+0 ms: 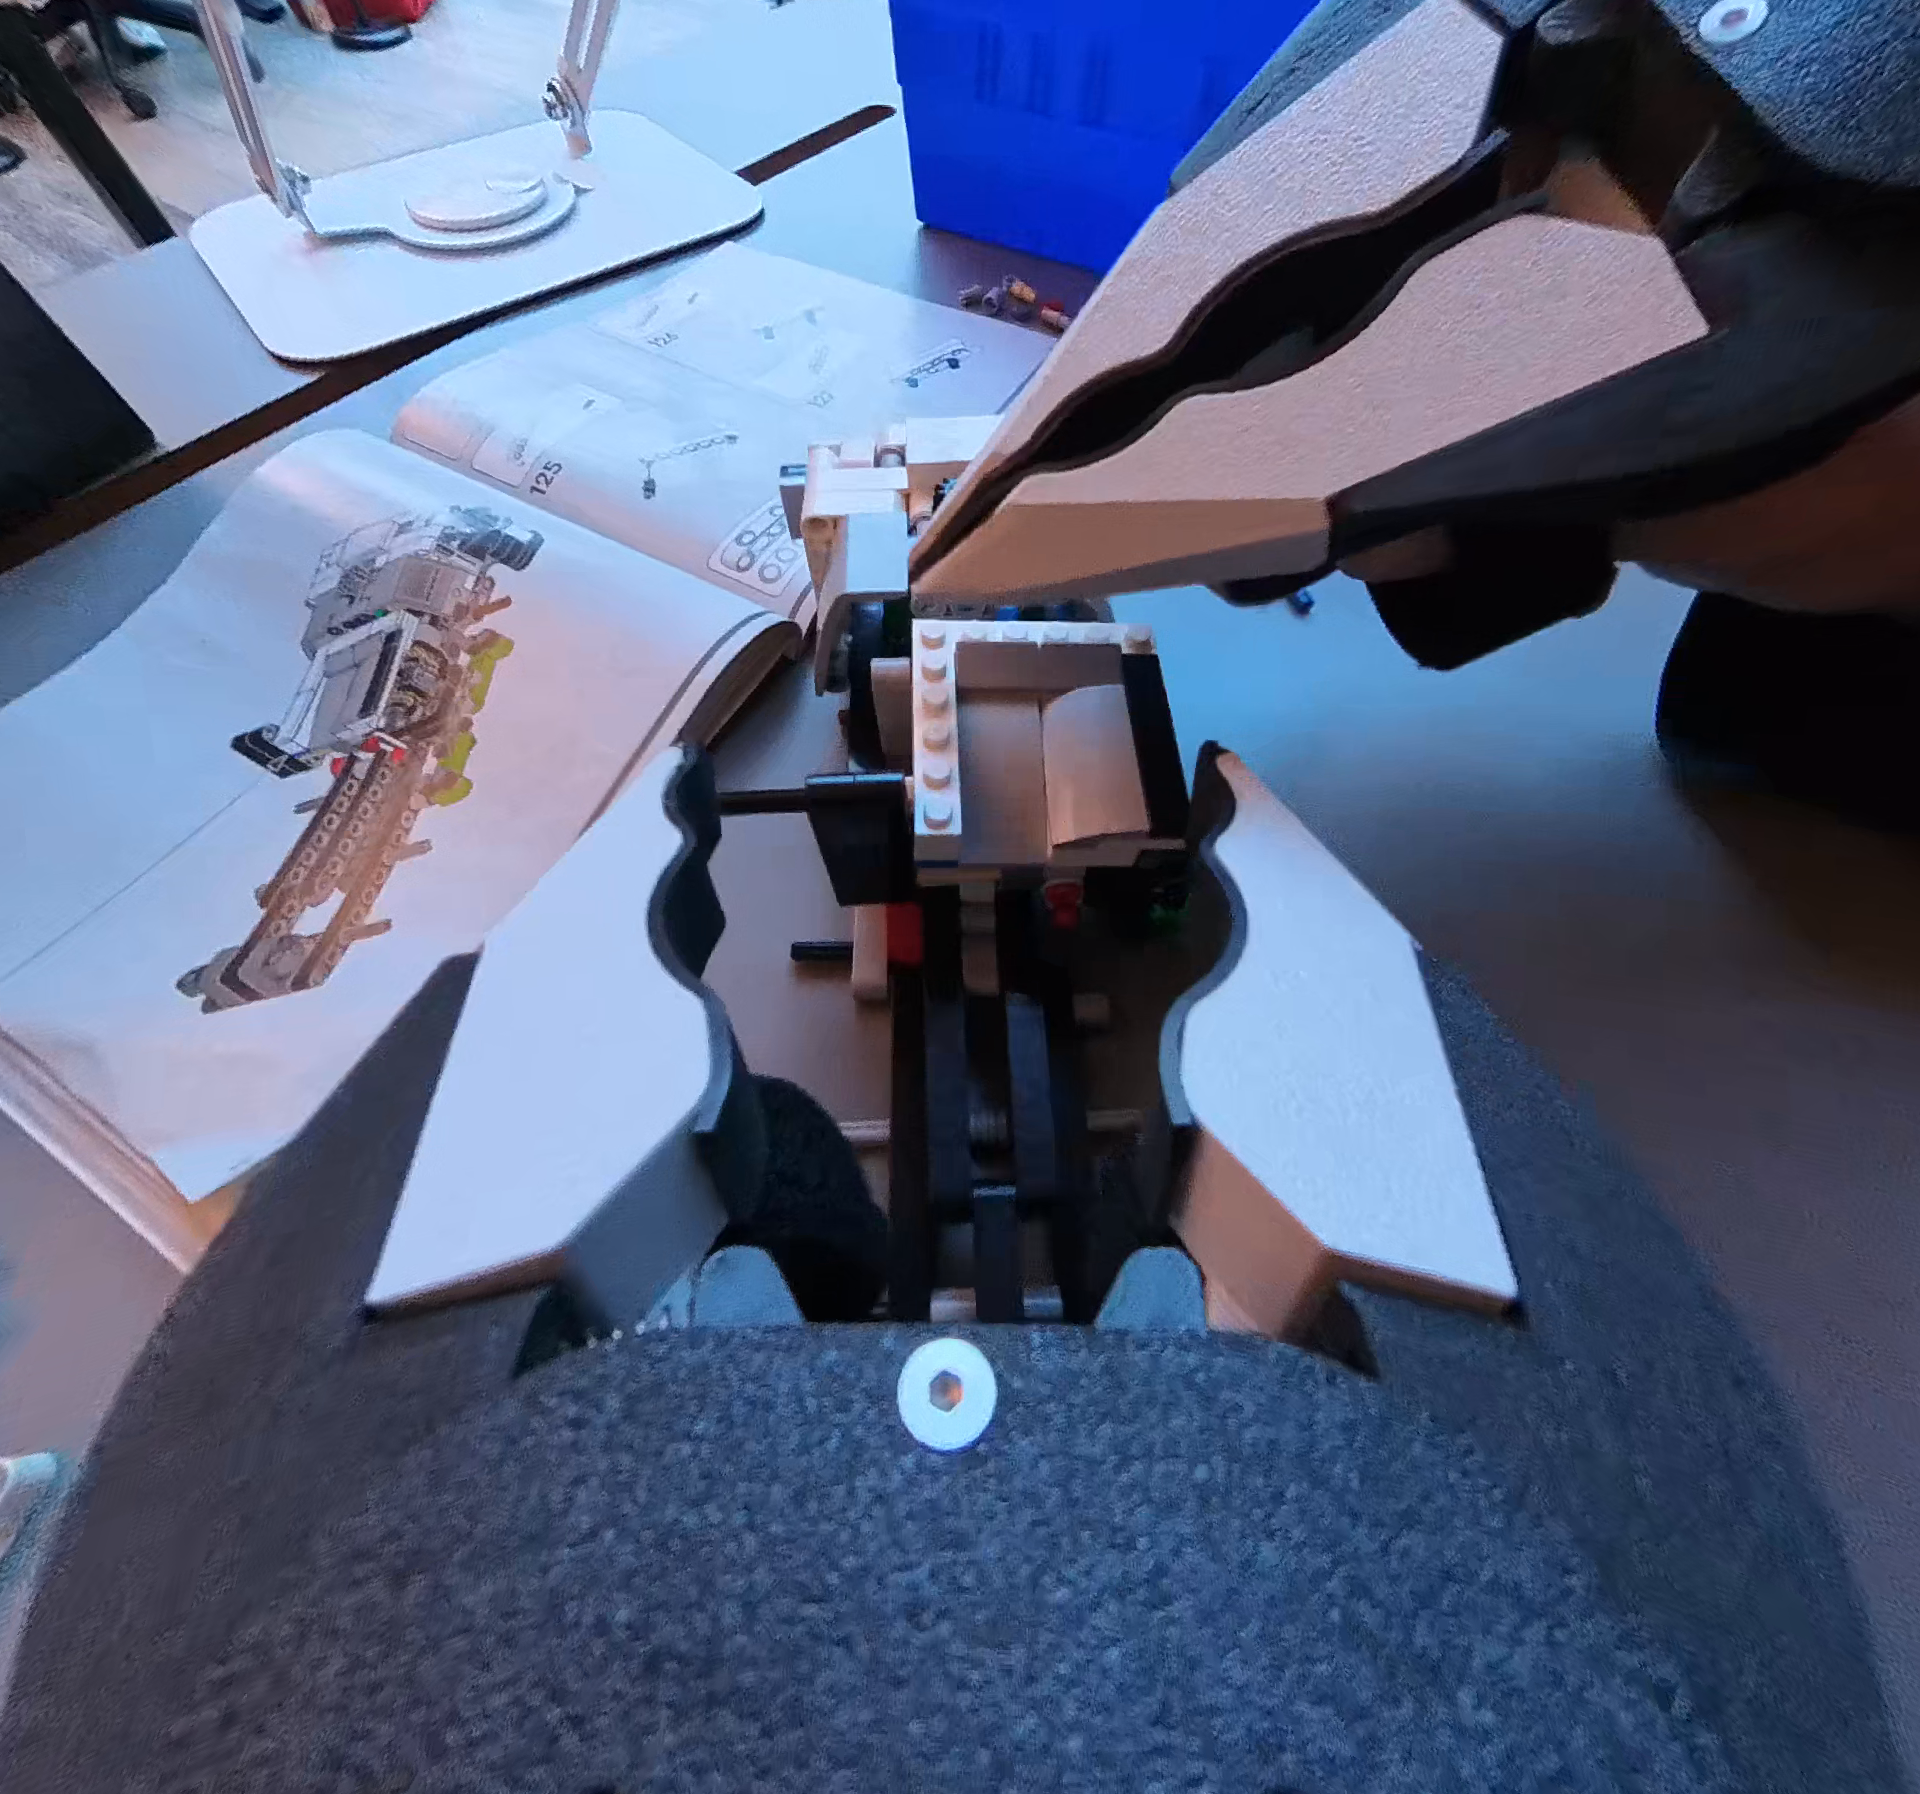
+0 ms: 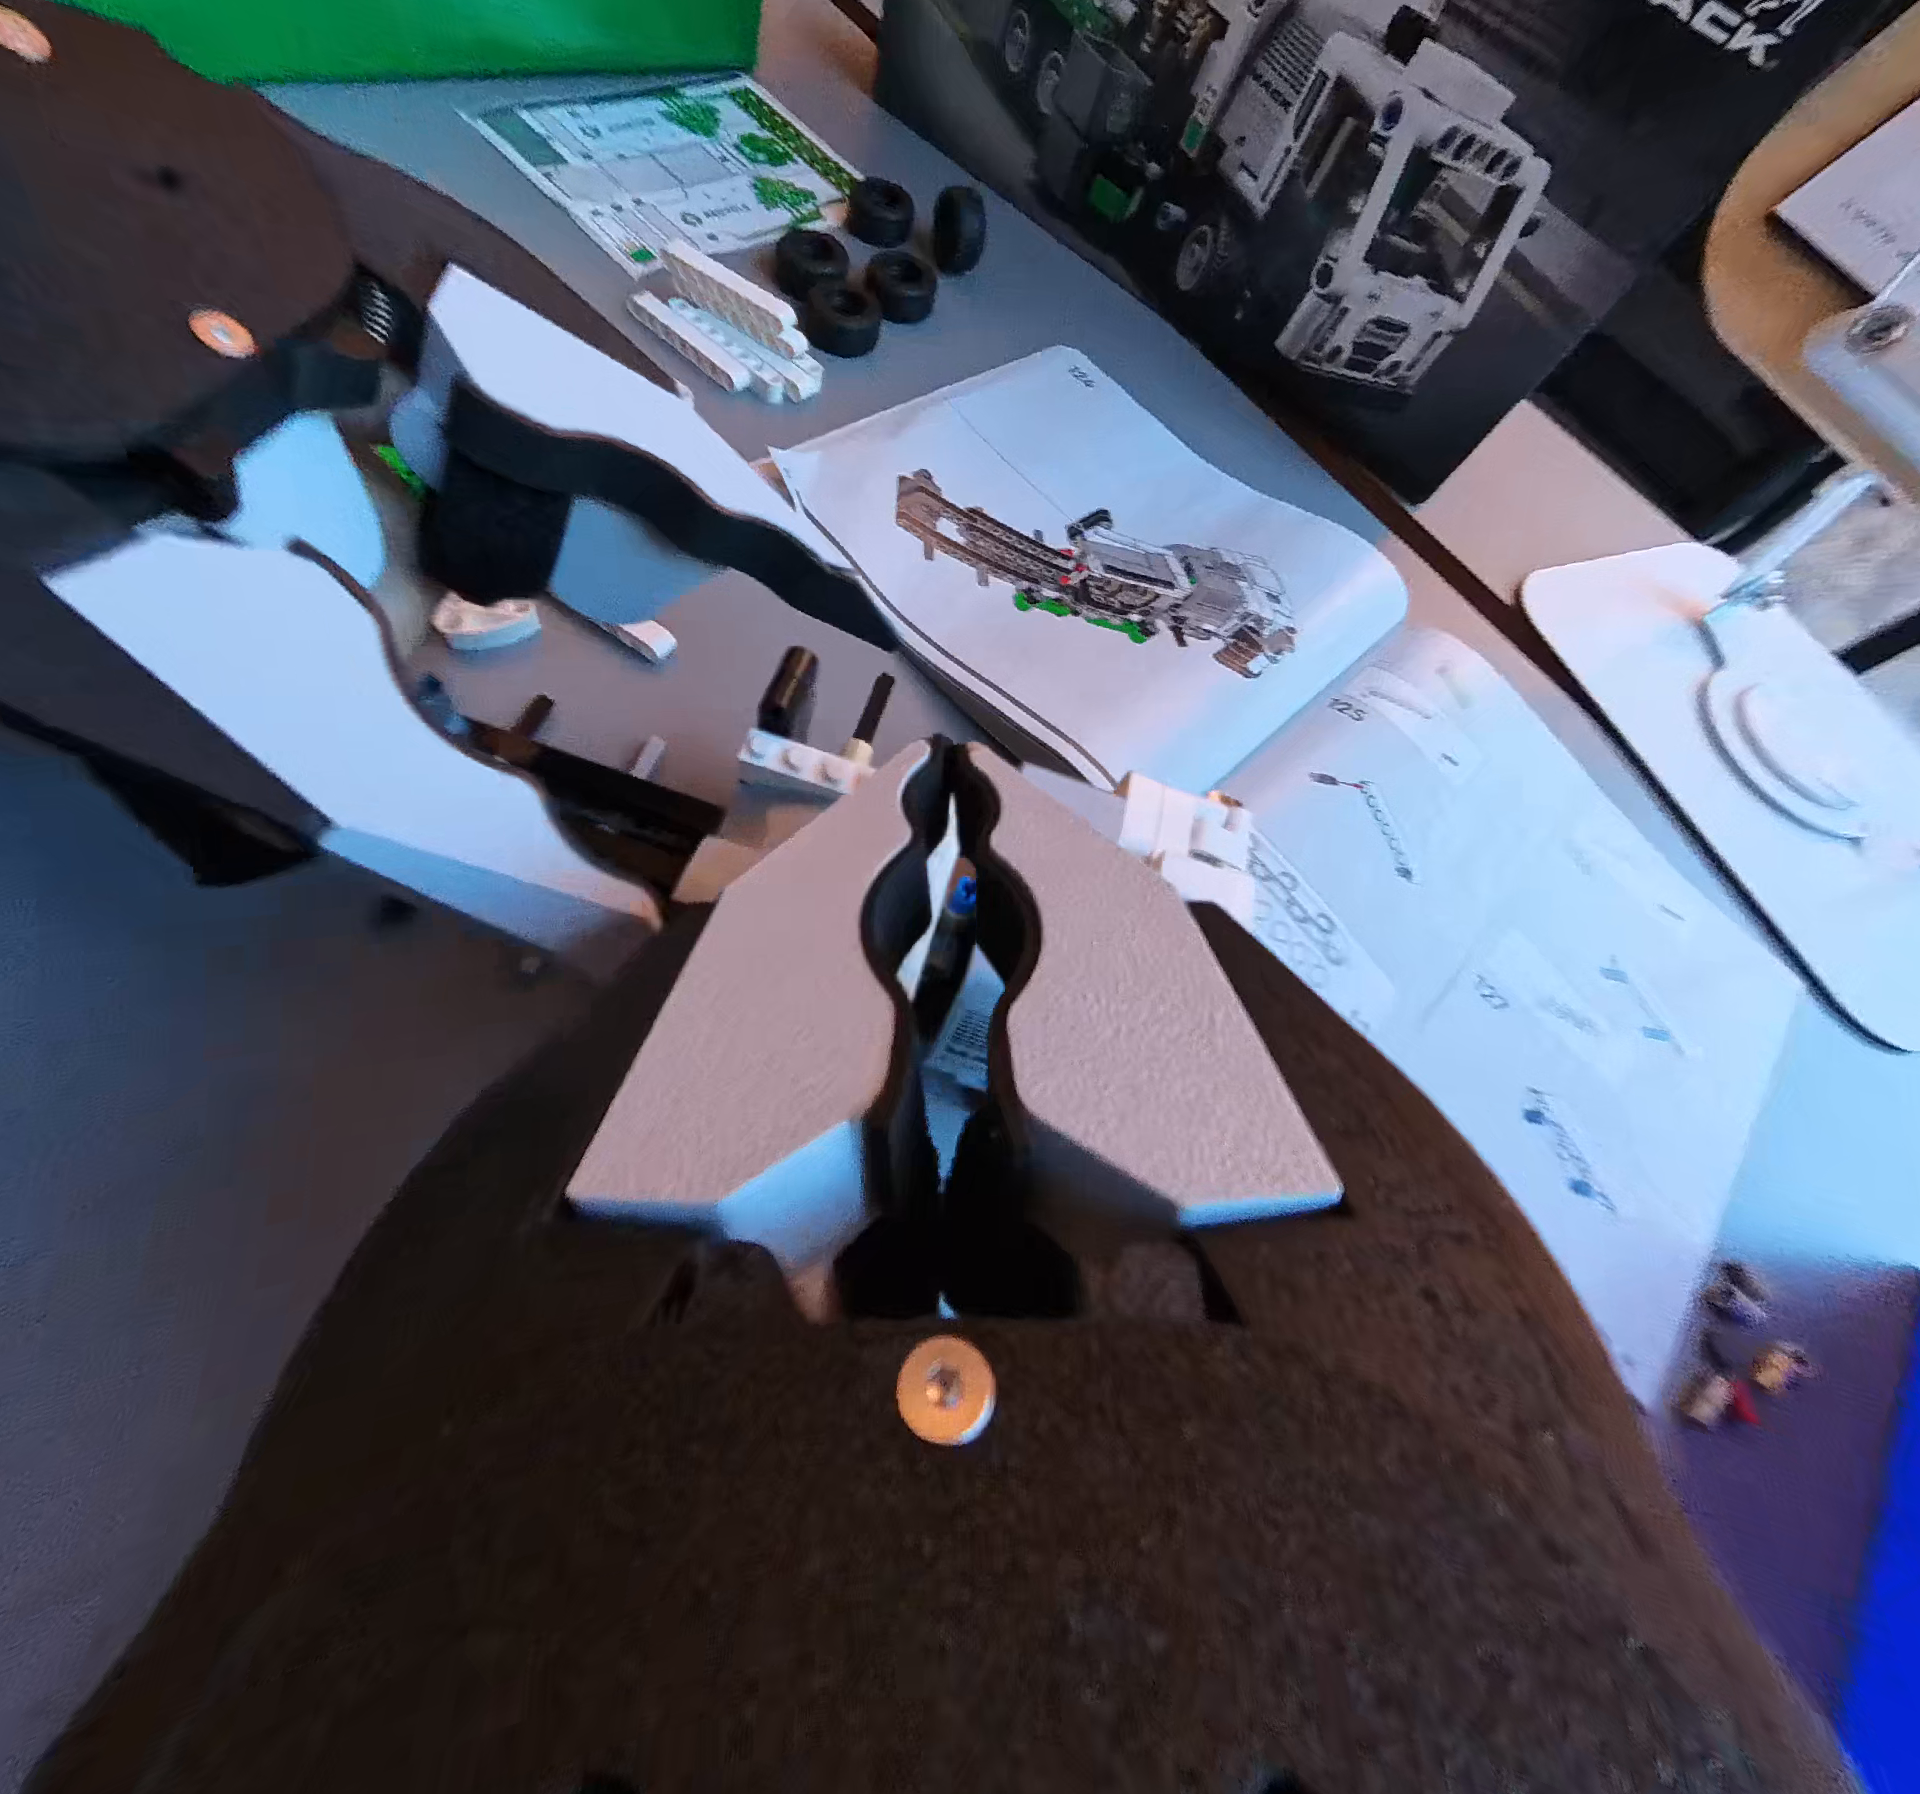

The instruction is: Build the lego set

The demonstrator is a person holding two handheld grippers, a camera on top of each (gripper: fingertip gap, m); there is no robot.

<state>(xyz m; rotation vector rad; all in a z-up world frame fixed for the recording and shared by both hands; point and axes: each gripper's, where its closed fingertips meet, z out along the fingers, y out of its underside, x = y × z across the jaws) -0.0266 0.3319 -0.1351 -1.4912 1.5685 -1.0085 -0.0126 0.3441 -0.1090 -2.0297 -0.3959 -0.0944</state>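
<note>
The partly built lego model [image 1: 1029, 757], white and grey on top with a black frame, lies on the dark table. My left gripper [image 1: 951, 757] is open, one finger on each side of the model, and I see no grip on it. It also shows at the left of the right wrist view [image 2: 457, 601]. My right gripper [image 2: 948, 755] is shut. In the left wrist view it comes in from the upper right [image 1: 920, 572], with its tips on the model's far white end. A small blue and black pin [image 2: 961, 903] shows through the gap behind the tips.
The open instruction booklet [image 1: 364, 705] lies left of the model. A blue bin [image 1: 1060, 82] and a white stand base [image 1: 468, 227] are behind. Black tyres [image 2: 873, 269], white beams [image 2: 727, 321], a sticker sheet [image 2: 665, 155] and the set's box [image 2: 1351, 134] lie farther off. Small loose parts [image 1: 1013, 295] lie near the bin. Both grippers' tips are close together, under 4 cm apart.
</note>
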